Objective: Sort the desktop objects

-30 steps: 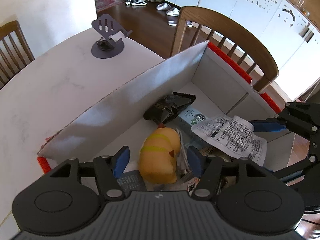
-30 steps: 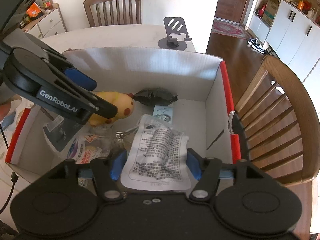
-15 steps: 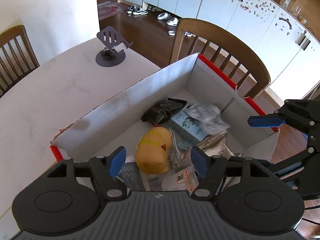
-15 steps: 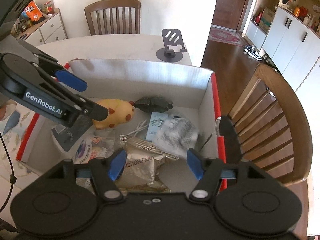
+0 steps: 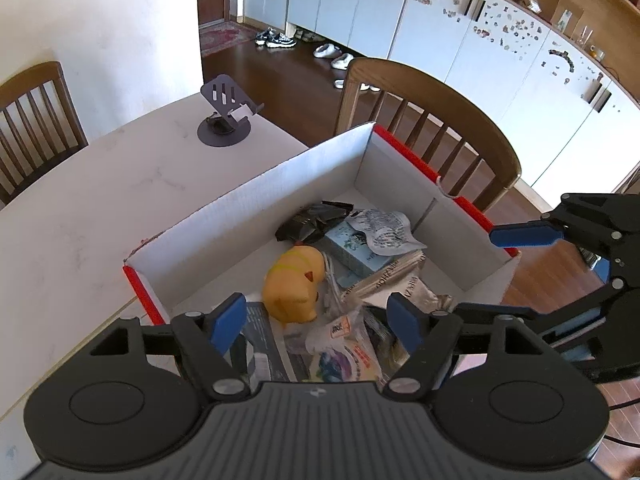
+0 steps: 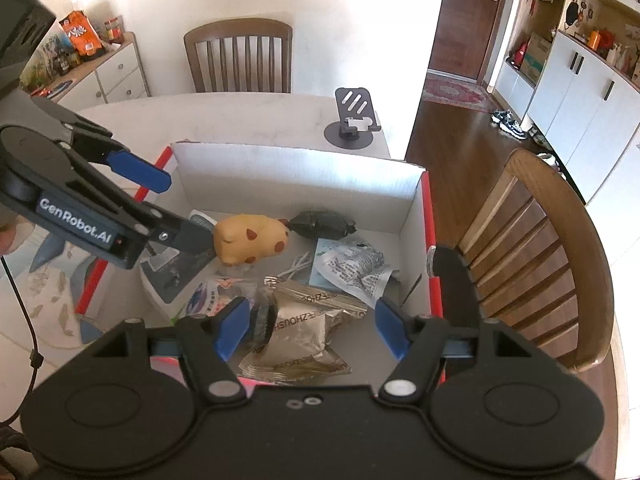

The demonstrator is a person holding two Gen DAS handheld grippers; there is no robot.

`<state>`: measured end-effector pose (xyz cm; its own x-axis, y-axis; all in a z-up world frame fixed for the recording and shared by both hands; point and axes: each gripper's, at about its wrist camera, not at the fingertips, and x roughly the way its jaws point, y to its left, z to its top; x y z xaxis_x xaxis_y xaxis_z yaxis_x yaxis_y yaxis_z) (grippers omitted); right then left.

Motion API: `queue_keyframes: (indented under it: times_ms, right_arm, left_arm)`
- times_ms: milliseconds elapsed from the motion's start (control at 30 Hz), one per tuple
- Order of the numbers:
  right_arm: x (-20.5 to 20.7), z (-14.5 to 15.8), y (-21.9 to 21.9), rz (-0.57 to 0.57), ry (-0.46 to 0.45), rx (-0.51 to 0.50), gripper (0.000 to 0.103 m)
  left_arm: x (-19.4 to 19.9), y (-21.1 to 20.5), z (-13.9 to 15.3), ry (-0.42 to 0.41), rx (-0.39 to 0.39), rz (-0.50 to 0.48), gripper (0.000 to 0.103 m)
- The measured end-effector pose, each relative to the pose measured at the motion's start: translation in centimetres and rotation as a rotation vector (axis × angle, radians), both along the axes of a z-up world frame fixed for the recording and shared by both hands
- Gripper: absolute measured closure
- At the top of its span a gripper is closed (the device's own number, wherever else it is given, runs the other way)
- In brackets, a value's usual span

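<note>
An open cardboard box (image 5: 240, 220), red outside and white inside, stands on the table at its corner. In it lie a yellow spotted toy (image 5: 294, 284) (image 6: 250, 240), a black packet (image 5: 312, 220) (image 6: 322, 224), a white printed sachet (image 5: 384, 230) (image 6: 352, 266), a teal carton (image 5: 352, 252), a brownish foil pouch (image 6: 304, 328) and a colourful packet (image 5: 344, 352). My left gripper (image 5: 316, 320) hangs above the near end of the box, jaws opening, nothing between them. My right gripper (image 6: 312, 330) hovers open and empty above the pouch. One of its blue pads (image 5: 520, 236) shows beyond the box's right wall.
A dark phone stand (image 5: 224, 120) (image 6: 356, 120) sits on the pale table (image 5: 80, 220) behind the box. Wooden chairs (image 5: 440, 120) (image 6: 240, 56) stand at the table's edges. A printed mat (image 6: 44, 292) and a black cable (image 6: 24, 312) lie left of the box.
Both grippers have risen and drawn back from the box with wider jaws. The white sachet left the right gripper's jaws and now lies in the box. The yellow toy stays put.
</note>
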<state>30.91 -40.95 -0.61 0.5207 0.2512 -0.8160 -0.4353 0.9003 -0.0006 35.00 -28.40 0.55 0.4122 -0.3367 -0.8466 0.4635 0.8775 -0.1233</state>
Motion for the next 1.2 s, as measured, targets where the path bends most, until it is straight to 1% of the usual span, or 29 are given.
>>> queue_keyframes:
  times_ms: [133,200,300,533,667,733,767,800,1000,1200]
  right_arm:
    - [-0.7,0.3,-0.2,-0.003,-0.007,0.017,0.034]
    - [-1.1,0.5,-0.3,-0.004,-0.011,0.031,0.033]
    - [-1.8,0.8,-0.3,-0.007,-0.018,0.049,0.033]
    - [-3.1,1.1,-0.6,-0.021,-0.032,0.090,0.032]
    - [-4.0,1.4,-0.9,-0.031,-0.060,0.118,0.032]
    - [-4.3,1.6,-1.1,-0.036,-0.070,0.128,0.029]
    - [-4.5,1.7,-1.2,-0.040,-0.076,0.134,0.028]
    - [-4.7,1.7,-1.3,-0.043,-0.080,0.141,0.027]
    - [-6.0,1.6,-1.5,-0.060,-0.093,0.169,0.023]
    - [-7.5,1.8,-1.6,-0.083,-0.123,0.199,0.021]
  left_arm:
    - [-1.3,0.3,0.8,-0.030,-0.003,0.009,0.026]
    - [-2.1,0.6,1.2,-0.053,0.001,0.018,0.022]
    - [-3.2,0.9,1.8,-0.073,-0.007,0.016,0.021]
    - [-5.6,1.6,2.2,-0.111,-0.008,0.017,0.017]
    - [-6.9,2.0,2.1,-0.136,0.009,0.005,0.013]
    - [-7.5,2.3,2.2,-0.150,0.011,0.009,0.008]
    - [-7.8,2.5,2.2,-0.157,0.009,0.010,0.002]
    - [-8.1,2.6,2.2,-0.163,0.004,0.014,0.001]
    - [-9.8,3.8,2.5,-0.186,-0.038,0.050,0.001]
    - [-11.7,4.3,2.2,-0.215,-0.042,0.067,0.000]
